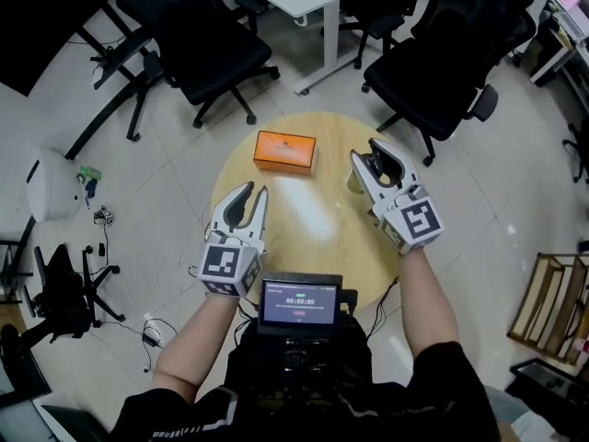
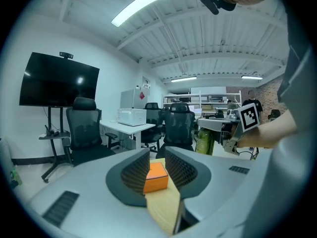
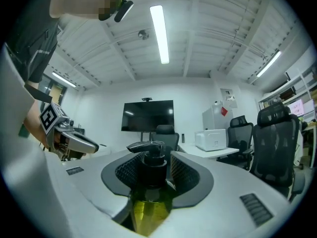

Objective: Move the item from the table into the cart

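Plainly, the right tongs [image 1: 366, 151] are clenched on a pump bottle [image 3: 150, 187] of yellow-green liquid, their ribbed pads pressed against its black collar just under the pump head. No view shows whether its base is clear of the round wooden surface [image 1: 313, 221]. The left tongs [image 1: 254, 191] stand released with nothing between them, though the left gripper view looks straight through the gap at an orange box [image 1: 285, 150]. That box lies flat on the far half of the surface, at about 1 o'clock from the left tongs and about 9 o'clock from the right tongs, apart from both. Its long axis runs roughly 9 to 3 across the head view, so it lies broadside to the left tongs, which point at it toward 12 to 1. The left hand is the nearer of the two and the free one, so the box would likely fall to it, taken across the short side. A wooden frame [image 1: 552, 302] stands on the floor at 4 o'clock from the surface, on the right hand's side, and I cannot tell if it is the cart
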`<state>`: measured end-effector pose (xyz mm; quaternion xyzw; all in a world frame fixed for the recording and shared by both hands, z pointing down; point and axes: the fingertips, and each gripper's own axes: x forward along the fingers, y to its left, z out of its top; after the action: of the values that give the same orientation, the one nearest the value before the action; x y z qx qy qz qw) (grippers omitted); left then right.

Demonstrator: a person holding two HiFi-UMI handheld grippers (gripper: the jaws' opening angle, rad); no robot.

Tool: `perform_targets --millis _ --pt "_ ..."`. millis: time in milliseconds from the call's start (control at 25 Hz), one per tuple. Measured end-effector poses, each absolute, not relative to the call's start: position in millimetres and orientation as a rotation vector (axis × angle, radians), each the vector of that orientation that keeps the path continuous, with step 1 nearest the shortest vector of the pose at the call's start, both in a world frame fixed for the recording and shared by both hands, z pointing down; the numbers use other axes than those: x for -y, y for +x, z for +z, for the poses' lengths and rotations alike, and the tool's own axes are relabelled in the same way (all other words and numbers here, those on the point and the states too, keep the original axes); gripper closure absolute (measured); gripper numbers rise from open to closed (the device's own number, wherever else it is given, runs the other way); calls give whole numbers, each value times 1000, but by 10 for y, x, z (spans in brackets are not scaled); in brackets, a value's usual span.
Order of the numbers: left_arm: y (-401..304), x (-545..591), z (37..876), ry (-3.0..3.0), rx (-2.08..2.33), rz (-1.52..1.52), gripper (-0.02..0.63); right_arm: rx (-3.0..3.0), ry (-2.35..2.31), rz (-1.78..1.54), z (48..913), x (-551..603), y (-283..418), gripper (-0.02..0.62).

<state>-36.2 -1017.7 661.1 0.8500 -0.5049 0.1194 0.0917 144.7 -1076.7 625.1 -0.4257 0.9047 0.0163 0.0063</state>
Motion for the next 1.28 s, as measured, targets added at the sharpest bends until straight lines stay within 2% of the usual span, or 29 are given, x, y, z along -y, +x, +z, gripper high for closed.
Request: perform_targets --millis 360,680,920,1280 --pt "40 9752 5339 2724 1279 279 526 -2745 -1494 188 4769 9863 1683 458" --pt "768 9121 4902 2933 844 216 528 -2558 -1899 215 4109 8585 2182 458" --pt "1590 7613 4572 3027 424 222 529 -2315 -2214 162 3820 6759 2644 459" --pt "2710 5314 4003 3049 14 186 529 -2038 -2437 147 3291 4226 3256 459"
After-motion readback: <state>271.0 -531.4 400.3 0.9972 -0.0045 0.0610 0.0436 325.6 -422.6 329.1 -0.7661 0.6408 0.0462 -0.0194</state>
